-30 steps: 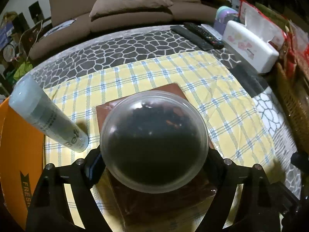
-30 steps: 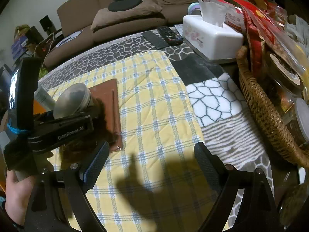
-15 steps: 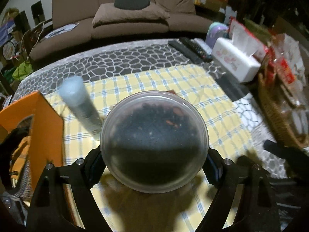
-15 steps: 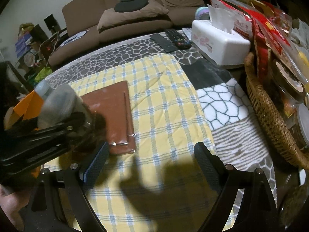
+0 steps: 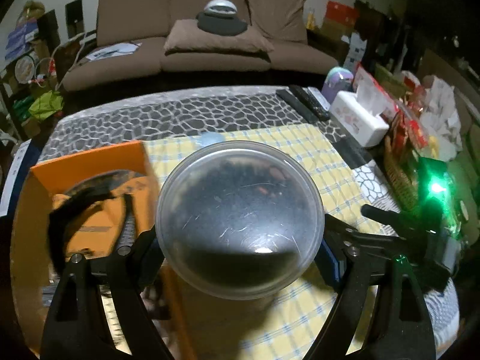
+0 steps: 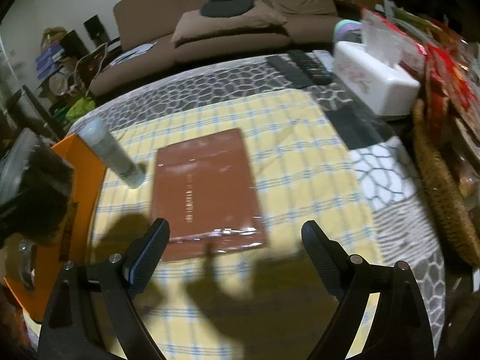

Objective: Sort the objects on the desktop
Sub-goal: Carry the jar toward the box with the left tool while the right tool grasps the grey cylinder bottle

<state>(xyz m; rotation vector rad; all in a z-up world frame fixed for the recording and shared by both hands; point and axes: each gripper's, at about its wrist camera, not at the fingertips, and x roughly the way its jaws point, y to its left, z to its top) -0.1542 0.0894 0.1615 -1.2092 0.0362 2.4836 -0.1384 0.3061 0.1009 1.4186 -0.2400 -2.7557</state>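
At my far left sits the orange box [image 5: 87, 162], a smooth open-topped cardboard carton with blurred dark items inside. My left tool [image 5: 240, 240] is clamped on the round jar [image 5: 240, 219], its 2 fingers pressed against either side; the jar's scratched, translucent plastic end faces my camera, with dark contents showing through. It is held off the counter, just right of the box's near wall and above the yellow checked cloth [image 5: 300, 150].

From my right camera, the same orange box [image 6: 81, 180] stands at the left edge, and a pale frosted cylinder, the tube bottle [image 6: 111, 156], stands beside its wall. Next comes the brown notebook [image 6: 207, 186], flat, rectangular, glossy in a clear wrapper, lying on the cloth right ahead of my right tool [image 6: 237, 246]. That tool's fingers are apart with nothing between them; the notebook's near edge lies between the tips, below them.

Further right stand a white tissue box [image 6: 372, 81] and a woven wicker basket [image 6: 441, 192].
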